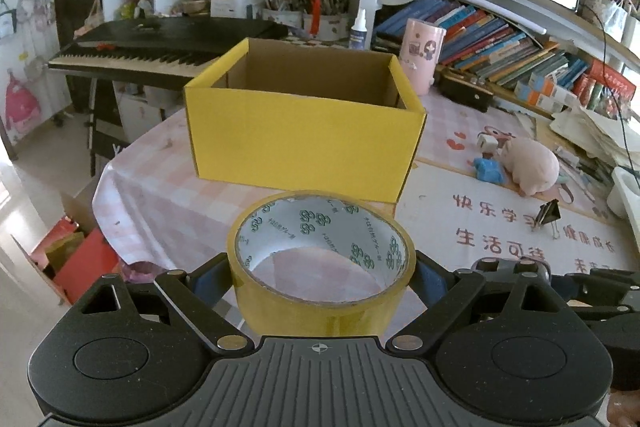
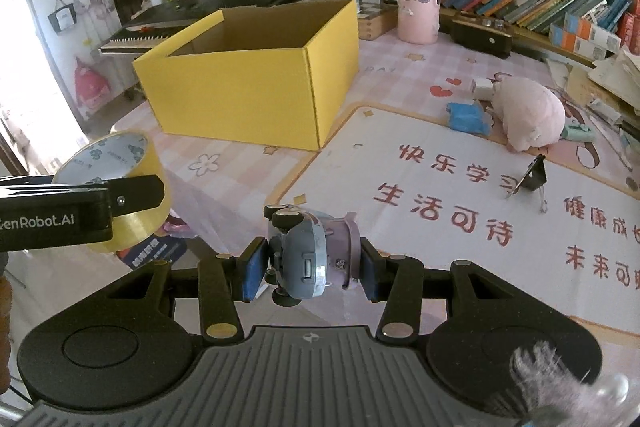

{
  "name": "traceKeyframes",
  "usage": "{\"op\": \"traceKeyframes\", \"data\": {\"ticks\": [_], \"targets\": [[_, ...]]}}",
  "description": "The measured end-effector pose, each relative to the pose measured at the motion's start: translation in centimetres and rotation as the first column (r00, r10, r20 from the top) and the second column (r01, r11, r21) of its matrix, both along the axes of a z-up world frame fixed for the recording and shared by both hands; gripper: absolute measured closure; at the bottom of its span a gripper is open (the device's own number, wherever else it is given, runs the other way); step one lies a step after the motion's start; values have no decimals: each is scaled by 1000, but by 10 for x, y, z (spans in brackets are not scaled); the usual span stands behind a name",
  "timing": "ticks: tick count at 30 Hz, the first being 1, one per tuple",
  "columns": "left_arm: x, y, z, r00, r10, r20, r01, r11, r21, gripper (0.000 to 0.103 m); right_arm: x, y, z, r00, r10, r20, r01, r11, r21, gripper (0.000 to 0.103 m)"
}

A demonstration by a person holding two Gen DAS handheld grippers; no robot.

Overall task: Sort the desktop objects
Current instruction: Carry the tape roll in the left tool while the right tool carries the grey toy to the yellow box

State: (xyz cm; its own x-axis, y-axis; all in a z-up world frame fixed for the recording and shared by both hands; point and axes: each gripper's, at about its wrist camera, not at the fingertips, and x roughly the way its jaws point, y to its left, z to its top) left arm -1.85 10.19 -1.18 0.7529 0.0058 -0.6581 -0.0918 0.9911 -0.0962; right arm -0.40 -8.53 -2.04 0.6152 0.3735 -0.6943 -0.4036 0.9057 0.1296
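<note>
My left gripper [image 1: 322, 277] is shut on a roll of yellow tape [image 1: 320, 287], its pads pressing the roll's two sides, a little in front of the open yellow cardboard box [image 1: 304, 143]. In the right wrist view that tape roll [image 2: 116, 183] and the left gripper's arm show at the left edge. My right gripper [image 2: 312, 267] is shut on a small grey toy car [image 2: 304, 259] with black wheels, held above the table edge. The yellow box [image 2: 248, 87] stands ahead and to the left of it, its inside empty as far as I see.
On the pink tablecloth [image 2: 440, 187] lie a pink plush toy [image 2: 528, 115], a blue object [image 2: 466, 117], a white cube [image 2: 482, 87] and a black binder clip [image 2: 532, 179]. A pink cylinder [image 2: 418, 3], books and a keyboard piano [image 1: 160, 51] stand behind.
</note>
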Motion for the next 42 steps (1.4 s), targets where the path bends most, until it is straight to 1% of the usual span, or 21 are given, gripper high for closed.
{"op": "traceKeyframes", "data": {"ticks": [7,14,19,26,32,42], "targets": [[-7,13,2,1000,-15,20,15,1000,1,10,-10,16,5,1000,6,11,-6,1000,5,59],[-13,31,4,999,25,36,-25,1000,-9,10,-9,36,10,998,59,27,-59,998,-4,59],[-17,37,8,998,36,51,-36,999,4,10,-8,47,12,997,77,29,-77,997,-1,59],[-19,46,8,997,56,55,-56,998,-3,10,-6,52,14,997,73,19,-73,997,4,59],[-20,51,6,996,77,49,-77,997,-18,10,-5,58,15,995,93,26,-93,996,-6,59],[-18,50,8,995,81,59,-81,997,-10,10,0,62,14,993,109,37,-109,994,-8,59]]}}
